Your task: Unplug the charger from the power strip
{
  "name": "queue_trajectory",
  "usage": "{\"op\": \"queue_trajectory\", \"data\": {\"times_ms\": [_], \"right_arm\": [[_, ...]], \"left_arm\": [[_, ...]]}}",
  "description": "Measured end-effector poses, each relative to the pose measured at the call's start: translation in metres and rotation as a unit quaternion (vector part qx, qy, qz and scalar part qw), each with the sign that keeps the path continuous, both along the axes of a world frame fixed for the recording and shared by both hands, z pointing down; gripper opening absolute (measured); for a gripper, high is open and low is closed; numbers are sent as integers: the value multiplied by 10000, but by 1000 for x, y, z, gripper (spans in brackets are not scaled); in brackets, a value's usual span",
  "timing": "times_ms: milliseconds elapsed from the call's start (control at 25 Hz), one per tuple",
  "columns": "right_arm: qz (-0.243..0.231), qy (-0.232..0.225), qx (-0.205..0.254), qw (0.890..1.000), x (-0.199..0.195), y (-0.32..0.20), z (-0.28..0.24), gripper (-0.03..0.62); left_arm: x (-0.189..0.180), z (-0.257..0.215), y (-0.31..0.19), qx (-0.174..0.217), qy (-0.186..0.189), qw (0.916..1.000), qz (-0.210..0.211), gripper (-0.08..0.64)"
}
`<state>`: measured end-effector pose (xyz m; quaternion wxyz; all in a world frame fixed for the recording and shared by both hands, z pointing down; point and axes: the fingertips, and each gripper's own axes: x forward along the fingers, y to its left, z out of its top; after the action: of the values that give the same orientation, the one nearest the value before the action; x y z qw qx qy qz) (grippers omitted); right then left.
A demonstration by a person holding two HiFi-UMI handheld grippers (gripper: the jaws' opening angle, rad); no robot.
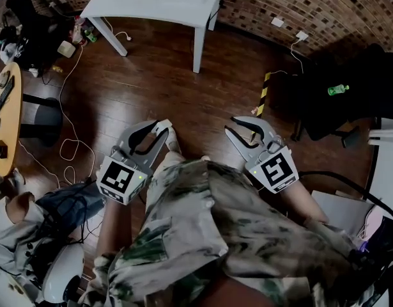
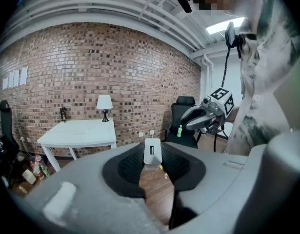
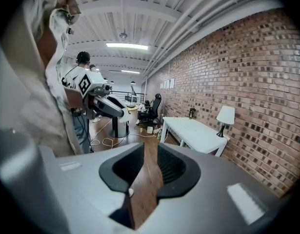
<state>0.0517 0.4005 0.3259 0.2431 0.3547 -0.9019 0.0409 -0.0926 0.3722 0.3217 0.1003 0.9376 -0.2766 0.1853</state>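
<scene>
White plastic block charger (image 2: 152, 151) clamped in left gripper (image 1: 163, 130) tips; no power strip in view; right gripper (image 3: 147, 155), 3 o'clock, apart, empty; unplugging seems done; next: set-down spot.

Left tongs (image 1: 165, 128) gripping a white charger (image 2: 152, 151); right tongs (image 1: 231, 125) apart, empty; both held forward, angled downward

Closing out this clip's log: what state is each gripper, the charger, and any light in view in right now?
left gripper: shut on the white charger, gripped at the jaw tips.
right gripper: open, nothing between the jaws.
white charger: unplugged, held in the air, no cable visible on it.
ceiling light: on.
table lamp: upright on the white table; lit or not, cannot tell.
</scene>
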Motion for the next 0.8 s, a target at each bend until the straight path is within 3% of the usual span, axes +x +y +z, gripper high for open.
{"op": "queue_trajectory", "data": {"times_ms": [400,800], "right_arm": [[-41,2,65,10000,7,51,0,86],[-192,119,83,9997,2,65,2,81]], "left_arm": [[19,-3,47,87,-52,9998,190,109],[20,-4,66,133,-15,9998,135,109]]}}
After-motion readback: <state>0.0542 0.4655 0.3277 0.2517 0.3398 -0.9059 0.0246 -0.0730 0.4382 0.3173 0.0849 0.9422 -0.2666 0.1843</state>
